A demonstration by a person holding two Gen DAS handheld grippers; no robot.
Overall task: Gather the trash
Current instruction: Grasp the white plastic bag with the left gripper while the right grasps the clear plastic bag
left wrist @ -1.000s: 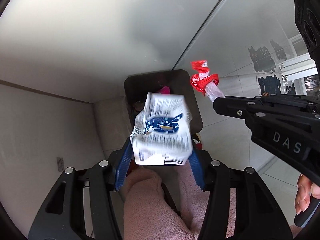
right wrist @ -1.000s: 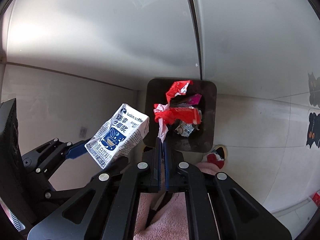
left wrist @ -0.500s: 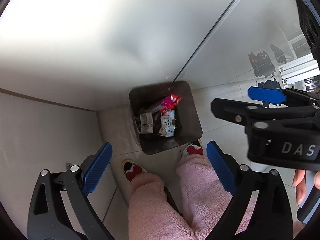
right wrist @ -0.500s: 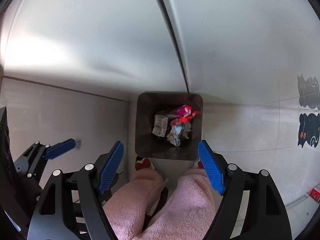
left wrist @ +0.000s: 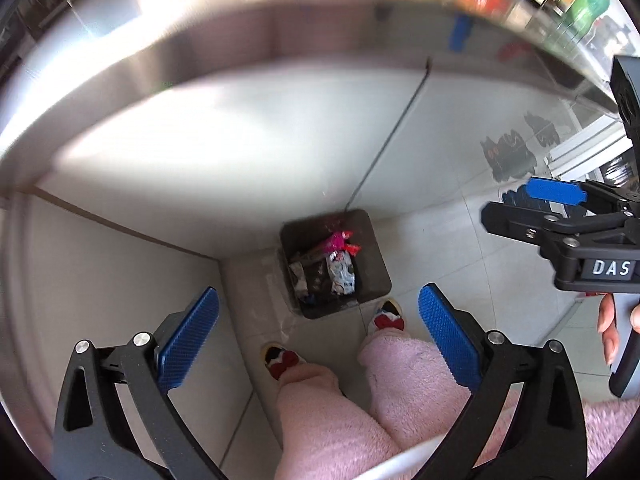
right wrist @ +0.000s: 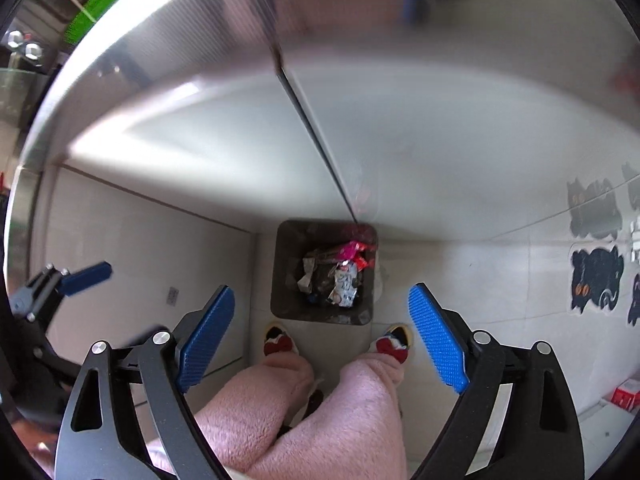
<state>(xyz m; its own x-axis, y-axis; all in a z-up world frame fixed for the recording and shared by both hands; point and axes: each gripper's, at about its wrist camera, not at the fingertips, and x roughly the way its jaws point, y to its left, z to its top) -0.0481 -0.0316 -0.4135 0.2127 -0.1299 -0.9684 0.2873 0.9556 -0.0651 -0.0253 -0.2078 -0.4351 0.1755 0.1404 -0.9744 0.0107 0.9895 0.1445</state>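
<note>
both opening tools point(left wrist: 318, 338) point(right wrist: 322, 338) hang empty above bin point(right wrist: 282, 280), seemingly clear.

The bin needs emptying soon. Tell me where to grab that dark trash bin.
Take the trash bin by its near rim wall, from straight above. It stands upright and open-topped; its far side sits against the cabinet front, and the wrappers lie toward the far side.

— How do the grippers stand?
— Both point steeply down. The left gripper point(left wrist: 318, 342) is opening, its blue pads wide apart, with nothing between them.
— And the other?
— The right gripper point(right wrist: 322, 340) is opening too, nothing gripped. Pink fleece legs point(right wrist: 320, 420) stand below.
</note>
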